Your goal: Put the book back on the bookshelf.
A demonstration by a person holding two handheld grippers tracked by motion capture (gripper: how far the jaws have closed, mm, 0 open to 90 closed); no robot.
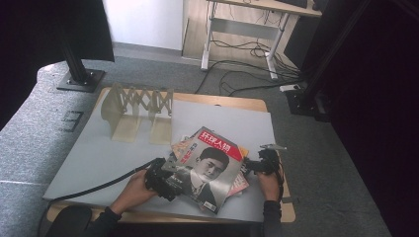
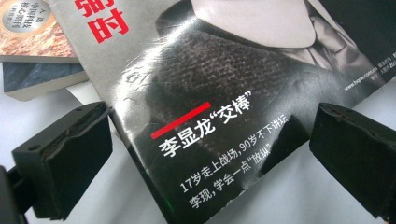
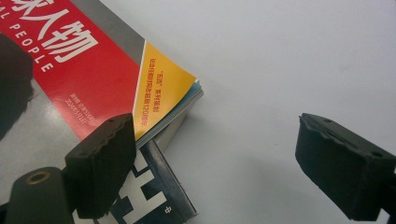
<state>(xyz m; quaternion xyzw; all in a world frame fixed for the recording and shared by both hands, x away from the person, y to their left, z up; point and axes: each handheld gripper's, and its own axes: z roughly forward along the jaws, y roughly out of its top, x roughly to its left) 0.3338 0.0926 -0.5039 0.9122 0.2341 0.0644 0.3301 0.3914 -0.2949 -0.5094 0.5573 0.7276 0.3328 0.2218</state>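
Observation:
A stack of magazines (image 1: 184,146) lies on the grey mat (image 1: 99,153) near the table's front. The top magazine (image 1: 212,165) has a red title band and a black-and-white portrait. My left gripper (image 1: 174,178) is at its lower left edge. In the left gripper view this gripper (image 2: 210,128) stands open, with the cover's dark lower corner (image 2: 205,140) between the jaws and untouched by either pad. My right gripper (image 1: 248,166) is at the stack's right side. It (image 3: 215,140) is open too, one jaw over the red and yellow corner (image 3: 93,70), the other over bare mat.
A folding wooden book stand (image 1: 138,109) is upright at the mat's back left. Under the top magazine lie an orange-covered book (image 2: 32,32) and a dark blue cover (image 3: 156,193). The table's wooden edge (image 1: 289,210) runs close behind my hands. Desk legs and cables are on the floor beyond.

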